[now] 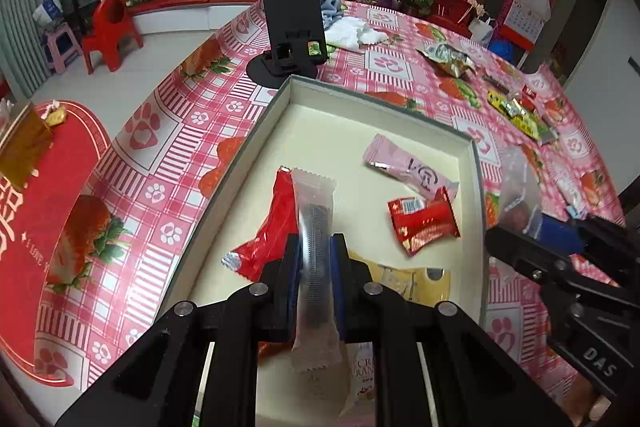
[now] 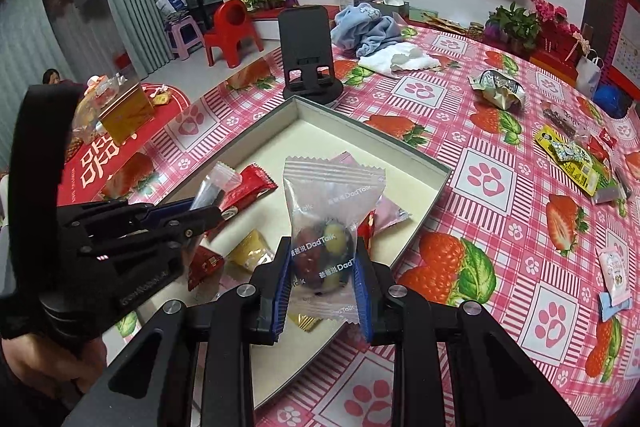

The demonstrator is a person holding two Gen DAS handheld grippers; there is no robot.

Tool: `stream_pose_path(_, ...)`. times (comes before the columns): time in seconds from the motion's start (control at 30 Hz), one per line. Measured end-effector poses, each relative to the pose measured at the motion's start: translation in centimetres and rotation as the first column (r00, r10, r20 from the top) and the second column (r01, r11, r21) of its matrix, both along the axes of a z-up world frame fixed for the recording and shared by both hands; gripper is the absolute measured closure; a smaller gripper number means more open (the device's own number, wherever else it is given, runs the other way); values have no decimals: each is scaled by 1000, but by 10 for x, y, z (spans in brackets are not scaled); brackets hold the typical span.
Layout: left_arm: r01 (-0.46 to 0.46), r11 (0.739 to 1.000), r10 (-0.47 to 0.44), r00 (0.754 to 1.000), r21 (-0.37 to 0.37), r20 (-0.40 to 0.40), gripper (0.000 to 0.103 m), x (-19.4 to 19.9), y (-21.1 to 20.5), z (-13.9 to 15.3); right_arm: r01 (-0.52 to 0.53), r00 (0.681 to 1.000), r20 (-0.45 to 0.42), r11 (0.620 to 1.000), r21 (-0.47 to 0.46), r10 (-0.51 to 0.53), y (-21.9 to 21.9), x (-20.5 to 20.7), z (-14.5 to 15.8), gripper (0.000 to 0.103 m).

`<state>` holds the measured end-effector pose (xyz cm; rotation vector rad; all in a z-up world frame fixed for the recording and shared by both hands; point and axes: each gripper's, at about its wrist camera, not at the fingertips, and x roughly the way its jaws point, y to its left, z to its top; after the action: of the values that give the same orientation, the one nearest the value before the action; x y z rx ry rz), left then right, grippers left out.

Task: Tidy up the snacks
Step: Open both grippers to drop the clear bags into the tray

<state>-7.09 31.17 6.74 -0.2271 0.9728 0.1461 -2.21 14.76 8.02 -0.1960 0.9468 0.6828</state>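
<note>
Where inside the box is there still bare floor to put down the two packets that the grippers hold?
The far half of the box is bare, from the corner near the phone stand to the pink packet. The near half is crowded: the red packet, the long red packet and the yellow packet lie there.

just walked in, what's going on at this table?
A person holds a gripper in each hand, sorting wrapped snacks into a shallow box on the table. The left gripper is shut on a clear wrapped bar above the box. The right gripper is shut on a clear DadTalk packet over the box's near edge. A pink packet and several red and yellow ones already lie inside. More snacks remain loose on the tablecloth.
</note>
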Motion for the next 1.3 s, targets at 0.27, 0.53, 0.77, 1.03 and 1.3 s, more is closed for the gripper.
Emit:
stream_pose_path(0.27, 15, 999, -14, 1000, 40, -8, 87, 25, 0, 6, 16, 1000, -20, 1000, -5, -16, 12, 23, -4, 74)
stream_pose_path(0.53, 31, 998, -29, 999, 62, -44, 87, 49, -7, -1, 25, 999, -35, 1000, -11, -26, 19, 38, -5, 74)
stream_pose_path(0.77, 30, 998, -26, 997, 58, -72, 87, 56, -4, -9, 37, 997, -62, 999, -15, -38, 17, 47, -13, 74)
stream_pose_path(1.03, 26, 999, -22, 997, 43, -78, 87, 60, -1, -11, 34, 997, -71, 999, -17, -35, 22, 53, -14, 74)
stream_pose_path(1.3, -26, 1000, 25, 997, -5, -66, 49, 54, 17, -9, 48, 998, -48, 999, -1, -48, 22, 59, -8, 30)
